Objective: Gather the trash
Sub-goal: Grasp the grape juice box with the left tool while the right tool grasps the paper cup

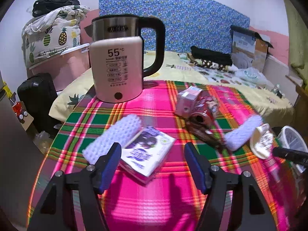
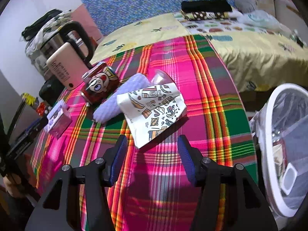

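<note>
the left gripper (image 1: pixel 152 162) hovers with jaws wide and nothing between them; a purple carton (image 1: pixel 148 154) lies flat on the plaid cloth (image 1: pixel 154 198) at its 12 o'clock. the right gripper (image 2: pixel 151 157) is also wide and bare, a patterned paper wrapper (image 2: pixel 154 111) just at its 12 o'clock. a white bin (image 2: pixel 284 148) with a plastic liner sits at 3 o'clock. a crushed red can (image 2: pixel 100 85) lies at 10 o'clock, beside a kettle (image 2: pixel 65 57).

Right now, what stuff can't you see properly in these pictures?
- Trash bin, right wrist view: cut off by the frame edge; its contents are blurred behind the clear liner.
- Kettle, left wrist view: the small print under "55" is too tiny to read.
- Crushed can, left wrist view: motion blur hides its label.
- Purple carton: left tool covers one corner.
</note>
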{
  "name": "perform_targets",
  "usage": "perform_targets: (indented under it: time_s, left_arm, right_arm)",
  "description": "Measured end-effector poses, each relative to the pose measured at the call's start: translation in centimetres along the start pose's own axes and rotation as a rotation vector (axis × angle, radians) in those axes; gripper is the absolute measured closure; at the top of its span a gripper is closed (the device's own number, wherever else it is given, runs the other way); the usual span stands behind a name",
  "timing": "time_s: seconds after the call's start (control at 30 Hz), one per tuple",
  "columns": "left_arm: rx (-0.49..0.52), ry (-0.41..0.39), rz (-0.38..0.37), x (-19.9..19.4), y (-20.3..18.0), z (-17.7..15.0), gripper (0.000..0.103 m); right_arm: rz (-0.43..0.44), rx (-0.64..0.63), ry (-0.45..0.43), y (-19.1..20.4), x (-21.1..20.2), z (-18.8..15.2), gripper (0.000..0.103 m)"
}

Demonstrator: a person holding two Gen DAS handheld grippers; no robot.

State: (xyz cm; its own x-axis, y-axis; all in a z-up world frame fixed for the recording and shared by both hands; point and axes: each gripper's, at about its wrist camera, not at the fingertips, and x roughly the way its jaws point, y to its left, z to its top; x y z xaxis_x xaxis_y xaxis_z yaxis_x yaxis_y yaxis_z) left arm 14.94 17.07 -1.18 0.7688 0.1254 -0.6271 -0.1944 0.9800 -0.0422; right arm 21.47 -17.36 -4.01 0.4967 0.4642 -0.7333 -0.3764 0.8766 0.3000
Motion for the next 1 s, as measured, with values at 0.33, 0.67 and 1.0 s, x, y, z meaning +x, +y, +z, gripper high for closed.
perform_targets:
  time_s: [0.33,0.67,1.0]
  left_arm:
    - [0.053,0.087,-0.063,2.9,0.2,-0.4,0.032]
    - [0.088,0.121,-0.118,2.9,-2.3,-0.9,0.032]
    - [0.034,0.142,-0.093,2.4,-3.4,-1.4,0.047]
  right_arm:
    - [0.025,0.109,0.026,-0.7,1.8,0.6,0.047]
    - [0.036,0.135,0.012,-0.9,2.5,1.4,0.082]
    - [0.061,0.087,-0.039,-0.9,0.7,1.2,0.093]
